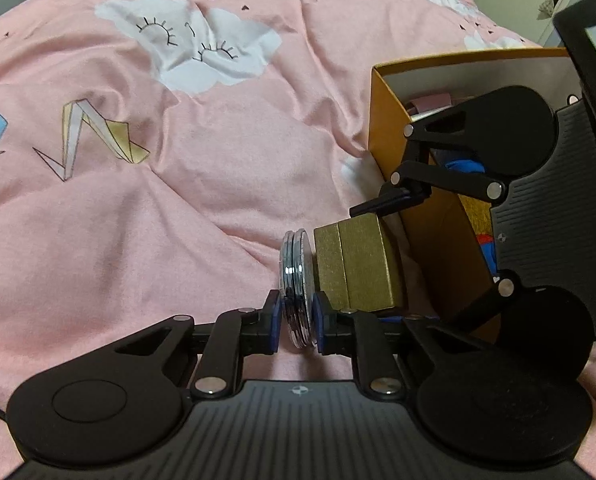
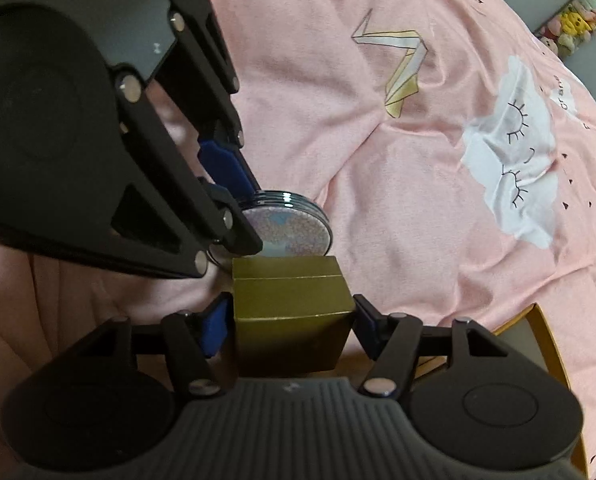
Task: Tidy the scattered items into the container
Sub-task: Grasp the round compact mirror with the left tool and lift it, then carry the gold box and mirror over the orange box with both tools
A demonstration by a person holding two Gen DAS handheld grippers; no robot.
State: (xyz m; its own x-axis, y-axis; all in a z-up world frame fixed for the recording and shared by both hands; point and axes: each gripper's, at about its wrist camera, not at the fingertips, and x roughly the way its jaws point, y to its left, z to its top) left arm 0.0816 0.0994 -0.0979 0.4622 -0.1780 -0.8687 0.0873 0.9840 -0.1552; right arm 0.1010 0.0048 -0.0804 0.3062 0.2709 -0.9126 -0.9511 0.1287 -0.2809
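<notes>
My left gripper [image 1: 296, 322] is shut on a round silver compact mirror [image 1: 295, 276], held on edge just above the pink bedspread. It also shows in the right wrist view [image 2: 285, 228], glittery face up, with the left gripper's blue pads [image 2: 227, 170] on it. My right gripper [image 2: 289, 322] is shut on a gold box [image 2: 291, 304], which sits right beside the compact [image 1: 358, 264]. The orange container [image 1: 402, 140] stands to the right, open, with a few items inside.
The pink bedspread [image 1: 177, 200] with cloud and origami prints covers the whole surface. Plush toys [image 2: 578, 24] sit on a far shelf. The container's orange rim [image 2: 546, 332] shows at the lower right of the right wrist view.
</notes>
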